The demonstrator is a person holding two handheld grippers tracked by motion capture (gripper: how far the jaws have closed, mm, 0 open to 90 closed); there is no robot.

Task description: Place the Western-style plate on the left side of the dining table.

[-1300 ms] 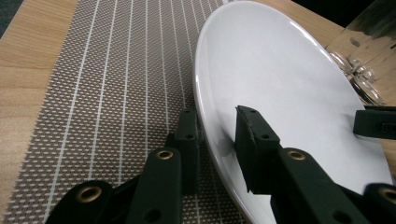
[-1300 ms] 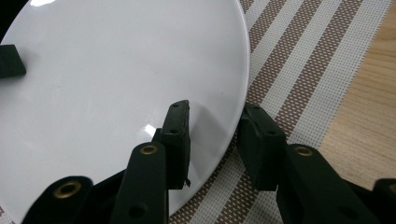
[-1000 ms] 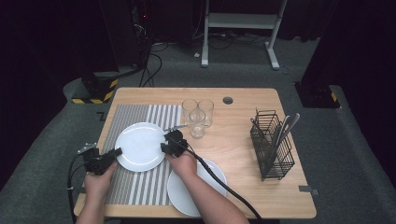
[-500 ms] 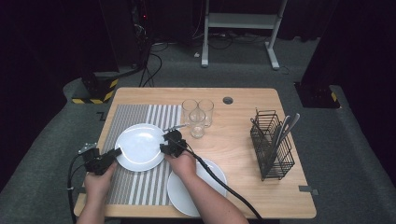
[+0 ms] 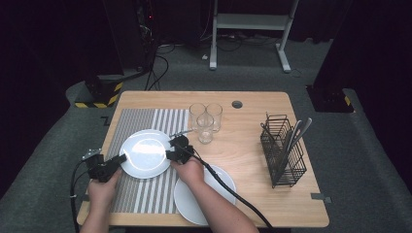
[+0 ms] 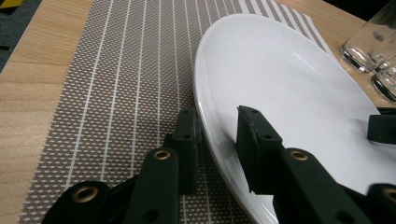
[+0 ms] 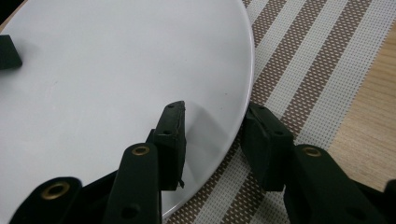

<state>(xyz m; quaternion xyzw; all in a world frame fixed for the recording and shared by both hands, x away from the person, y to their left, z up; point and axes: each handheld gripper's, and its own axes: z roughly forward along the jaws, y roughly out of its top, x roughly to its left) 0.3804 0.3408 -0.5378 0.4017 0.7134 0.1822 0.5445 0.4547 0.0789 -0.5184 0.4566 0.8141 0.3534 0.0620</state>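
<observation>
While the white plate (image 5: 145, 153) lies flat on the striped placemat (image 5: 141, 127) at the left of the bench (image 5: 252, 145), both tools straddle its rim from opposite sides. The left hand-held gripper (image 6: 218, 133) has one jaw outside the rim on the mat and the other over the plate's inner slope, with a gap on each side; its jaws stand apart and touch nothing that can be seen. The right hand-held gripper (image 7: 212, 140) sits the same way at the opposite edge, and its jaws have just been opening, with the rim between them but not pinched. The step in hand looks like letting go of the plate once it is laid on the mat (a judgement from how the jaws stand).

To do it well, each jaw should clear the rim fully before either hand draws back, and the pull should go outward and slightly up, so that no pad drags the plate across the weave. The three glasses (image 5: 206, 120) stand just beyond the right tool, so that hand should retreat toward the person, not forward. A second plate (image 5: 219, 190) lies under the right forearm, near the front edge; the wire caddy with cutlery (image 5: 283, 150) is well apart at the right.
</observation>
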